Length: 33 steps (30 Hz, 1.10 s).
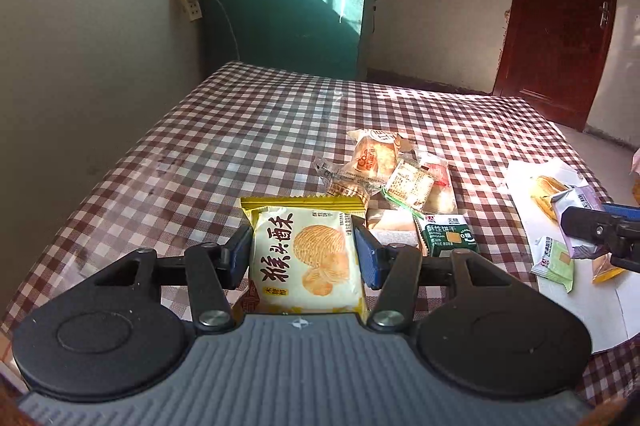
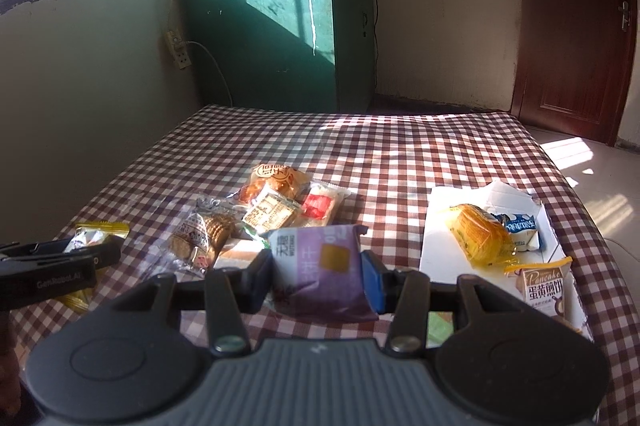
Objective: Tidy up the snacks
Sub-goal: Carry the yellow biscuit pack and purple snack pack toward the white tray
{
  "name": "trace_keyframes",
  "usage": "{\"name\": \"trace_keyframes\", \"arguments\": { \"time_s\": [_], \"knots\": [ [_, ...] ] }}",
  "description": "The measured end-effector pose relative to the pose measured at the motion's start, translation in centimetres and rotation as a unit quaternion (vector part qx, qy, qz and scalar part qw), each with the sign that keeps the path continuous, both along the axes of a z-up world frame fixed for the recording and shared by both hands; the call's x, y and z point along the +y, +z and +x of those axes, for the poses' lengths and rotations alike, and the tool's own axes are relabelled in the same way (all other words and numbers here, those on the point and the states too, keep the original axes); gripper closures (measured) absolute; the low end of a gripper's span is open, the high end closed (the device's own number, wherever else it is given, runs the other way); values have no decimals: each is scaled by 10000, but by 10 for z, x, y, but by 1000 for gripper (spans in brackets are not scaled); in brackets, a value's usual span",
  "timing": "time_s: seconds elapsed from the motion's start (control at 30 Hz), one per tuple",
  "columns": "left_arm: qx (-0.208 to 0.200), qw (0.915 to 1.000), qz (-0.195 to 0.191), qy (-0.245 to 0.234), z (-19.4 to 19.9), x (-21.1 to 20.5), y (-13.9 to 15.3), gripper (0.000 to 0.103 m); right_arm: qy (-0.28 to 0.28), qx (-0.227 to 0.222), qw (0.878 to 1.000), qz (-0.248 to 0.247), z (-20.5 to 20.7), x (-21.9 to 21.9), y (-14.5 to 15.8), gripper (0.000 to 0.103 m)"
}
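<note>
- Pinched between the pads of the left gripper [image 1: 304, 254]: a yellow biscuit packet [image 1: 306, 258], held above the checked tablecloth [image 1: 248, 130], likely bound for sorting.
- Clamped in the right gripper [image 2: 318, 276]: a purple snack packet [image 2: 324, 270], carried near the white tray [image 2: 440, 226].
- Left heaped mid-table: loose snacks [image 2: 268, 210], apparently unsorted.
- Already in the tray: a yellow cake [image 2: 478, 234], a pancake packet [image 2: 542, 292].

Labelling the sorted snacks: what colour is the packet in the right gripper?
Purple packet, with a white end; clearest in the right wrist view.
</note>
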<state>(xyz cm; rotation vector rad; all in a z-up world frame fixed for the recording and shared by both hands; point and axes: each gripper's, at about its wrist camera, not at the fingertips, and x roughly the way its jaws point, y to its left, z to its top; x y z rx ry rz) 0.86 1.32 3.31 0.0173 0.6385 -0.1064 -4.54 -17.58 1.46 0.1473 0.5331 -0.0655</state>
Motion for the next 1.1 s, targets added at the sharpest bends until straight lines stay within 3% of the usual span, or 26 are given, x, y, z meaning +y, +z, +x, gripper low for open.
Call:
{"name": "trace_keyframes", "arguments": {
  "time_s": [1.1],
  "knots": [
    [22,9979,-58,-638,-32,-43,14,37,-141,-215,9997,-52,-37,-11,15,57]
  ]
}}
